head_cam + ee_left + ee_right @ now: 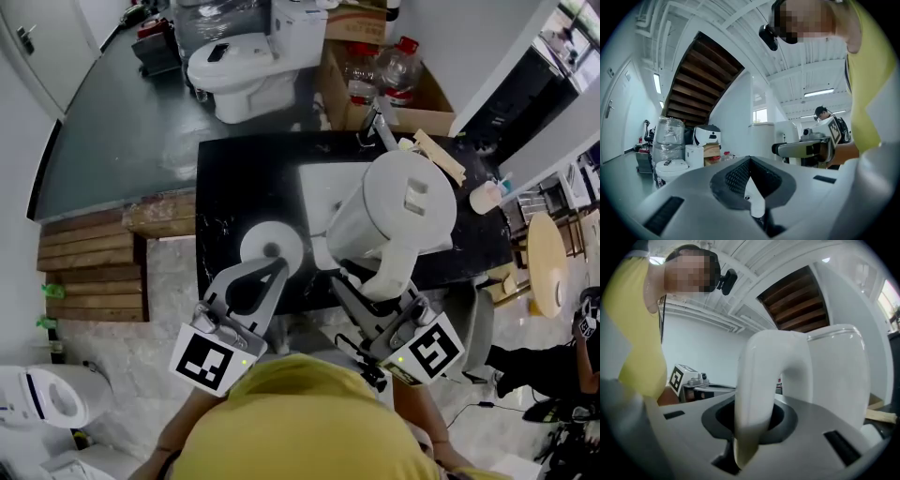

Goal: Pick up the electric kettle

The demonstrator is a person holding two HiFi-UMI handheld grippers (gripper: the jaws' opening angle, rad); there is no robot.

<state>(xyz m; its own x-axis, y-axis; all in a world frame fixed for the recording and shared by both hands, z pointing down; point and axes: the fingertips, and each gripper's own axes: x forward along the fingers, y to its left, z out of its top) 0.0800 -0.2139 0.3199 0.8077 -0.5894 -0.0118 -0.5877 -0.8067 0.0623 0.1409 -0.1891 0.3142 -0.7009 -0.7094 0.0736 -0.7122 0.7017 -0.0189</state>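
Observation:
The white electric kettle [398,211] hangs tilted over the black table [234,178], clear of its round white base [272,246]. My right gripper [375,281] is shut on the kettle's handle [389,272]. In the right gripper view the handle [761,376] fills the space between the jaws, with the kettle's body [836,376] behind it. My left gripper [278,267] is at the base's near edge, jaws together with nothing held. The left gripper view looks past its closed tips [751,161] to the kettle [761,138] and the right gripper [806,149].
A white sink basin [319,192] is set into the table under the kettle. A cup [486,197] and a wooden stick [436,155] lie at the table's right end. Behind stand a toilet [244,66] and a cardboard box of bottles [380,80]. Wooden steps [89,267] lie left.

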